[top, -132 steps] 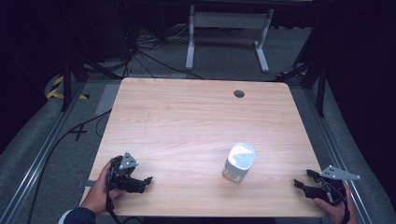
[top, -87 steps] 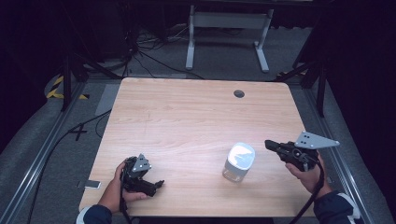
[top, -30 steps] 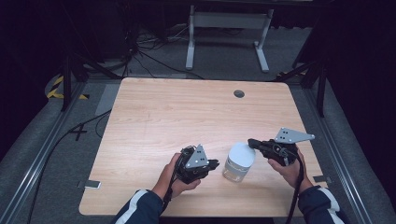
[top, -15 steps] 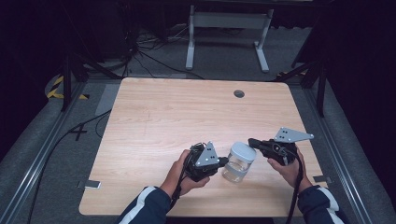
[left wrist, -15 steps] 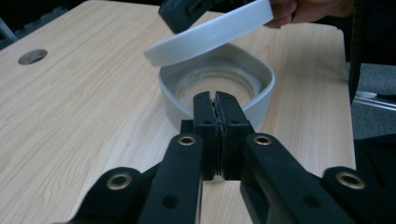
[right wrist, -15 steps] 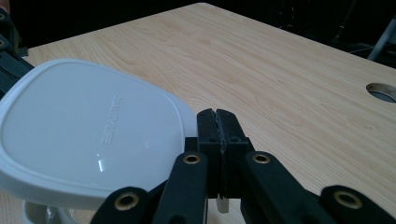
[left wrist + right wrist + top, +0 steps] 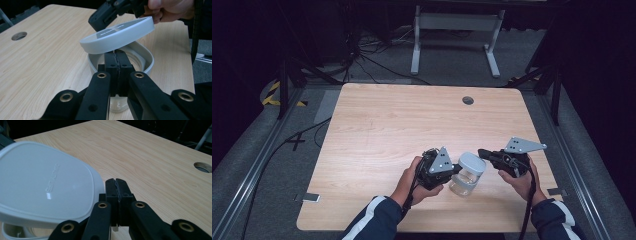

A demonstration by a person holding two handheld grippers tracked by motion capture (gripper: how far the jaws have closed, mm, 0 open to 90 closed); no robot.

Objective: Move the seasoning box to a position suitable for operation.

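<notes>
My high view sits above the near edge and looks forward and down over the whole surface (image 7: 412,120), from well back. My left gripper view rides low, facing along its jaws, very close to the lid (image 7: 117,35) and the container (image 7: 142,56). My right gripper view looks across that same lid (image 7: 45,187) toward the surface's cable hole (image 7: 202,167), which all three views share.

Two hand-held tools, left tool (image 7: 455,169) and right tool (image 7: 482,152), each with matte black linkage arms set with brass-ringed rivets and flat black pads. A grey three-cornered plate, drilled with small holes, tops each body. Black cables trail behind. Dark navy sleeves (image 7: 374,221) carry white stripes.
</notes>
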